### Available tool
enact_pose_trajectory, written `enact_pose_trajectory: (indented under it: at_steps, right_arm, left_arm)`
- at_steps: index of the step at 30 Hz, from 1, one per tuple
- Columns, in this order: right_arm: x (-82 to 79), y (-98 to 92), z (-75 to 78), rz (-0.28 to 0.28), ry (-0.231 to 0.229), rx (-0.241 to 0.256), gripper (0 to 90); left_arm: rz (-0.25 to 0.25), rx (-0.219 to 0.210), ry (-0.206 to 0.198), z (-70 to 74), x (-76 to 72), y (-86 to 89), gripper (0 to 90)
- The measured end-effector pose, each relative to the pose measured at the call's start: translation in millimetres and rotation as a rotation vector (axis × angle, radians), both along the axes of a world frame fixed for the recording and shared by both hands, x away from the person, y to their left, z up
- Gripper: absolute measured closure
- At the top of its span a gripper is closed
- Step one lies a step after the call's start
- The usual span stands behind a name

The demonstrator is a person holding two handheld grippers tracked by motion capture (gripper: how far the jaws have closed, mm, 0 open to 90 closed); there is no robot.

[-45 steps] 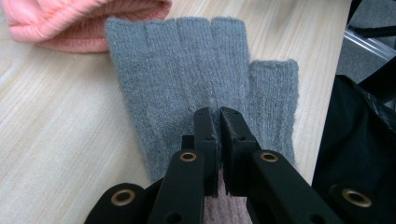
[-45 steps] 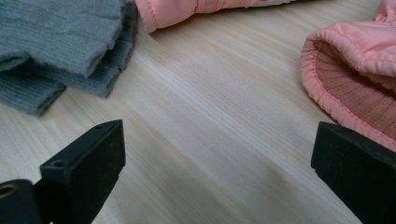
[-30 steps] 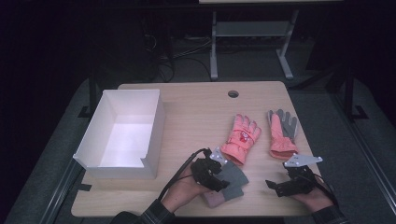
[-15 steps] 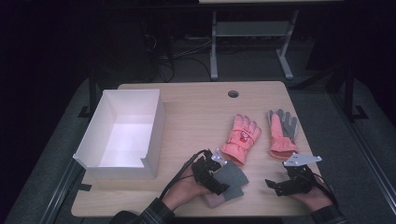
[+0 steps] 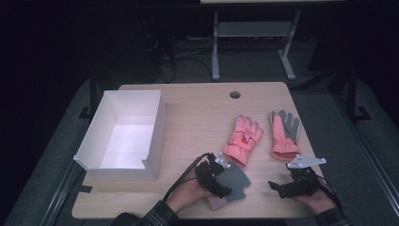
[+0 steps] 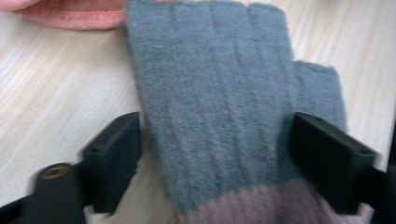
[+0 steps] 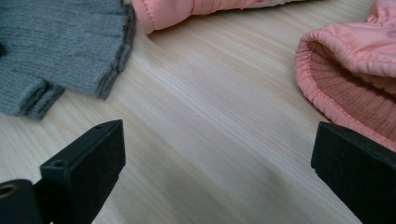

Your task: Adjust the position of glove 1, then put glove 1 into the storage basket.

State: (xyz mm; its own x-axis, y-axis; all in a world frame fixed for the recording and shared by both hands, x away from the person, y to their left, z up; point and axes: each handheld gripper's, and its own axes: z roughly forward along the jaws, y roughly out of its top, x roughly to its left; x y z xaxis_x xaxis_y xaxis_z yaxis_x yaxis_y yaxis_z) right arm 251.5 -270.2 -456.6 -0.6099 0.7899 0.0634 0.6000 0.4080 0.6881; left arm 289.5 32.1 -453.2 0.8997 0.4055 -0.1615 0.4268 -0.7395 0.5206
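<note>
A grey knit fingerless glove point(image 5: 234, 181) with a pinkish cuff lies flat near the table's front edge. My left gripper point(image 5: 225, 177) is open and straddles it. In the left gripper view the glove point(image 6: 219, 102) lies between the two black jaws, which stand wide apart at its sides. One pink padded glove point(image 5: 243, 140) lies just beyond it, and a second pink glove point(image 5: 283, 134) with a grey palm lies to the right. My right gripper point(image 5: 278, 186) rests low over bare wood, open and holding nothing point(image 7: 215, 144), with the grey glove point(image 7: 60, 42) on its left and a pink cuff point(image 7: 355, 79) on its right.
A white open box point(image 5: 155, 136) stands on the left half of the wooden table point(image 5: 197, 117). A round cable hole point(image 5: 235, 94) sits near the far edge. A hand holds each gripper at the front edge. Dark floor, cables and a metal stand lie beyond the table.
My left gripper has crept slightly forward and right over the grey glove. The right gripper and the pink gloves have stayed put.
</note>
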Motion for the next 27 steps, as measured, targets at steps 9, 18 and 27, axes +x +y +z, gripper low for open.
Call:
enact_pose_trajectory:
  at_steps: [9, 18, 27]
  right_arm:
    - [-1.9, -0.8, 0.4, 0.003, -0.007, -0.001, 2.8]
    - [-1.1, -0.9, 0.6, 0.001, -0.007, 0.002, 2.8]
    - [-1.2, -1.1, 0.1, 0.004, -0.012, 0.002, 2.8]
  left_arm:
    - [-0.026, -0.004, 0.05, 3.9, 0.0, -0.3, 46.8]
    - [-0.059, -0.021, 0.097, 8.4, 2.6, -0.3, 66.6]
    - [-0.063, -0.065, 0.105, 22.7, 5.1, 5.0, 68.7]
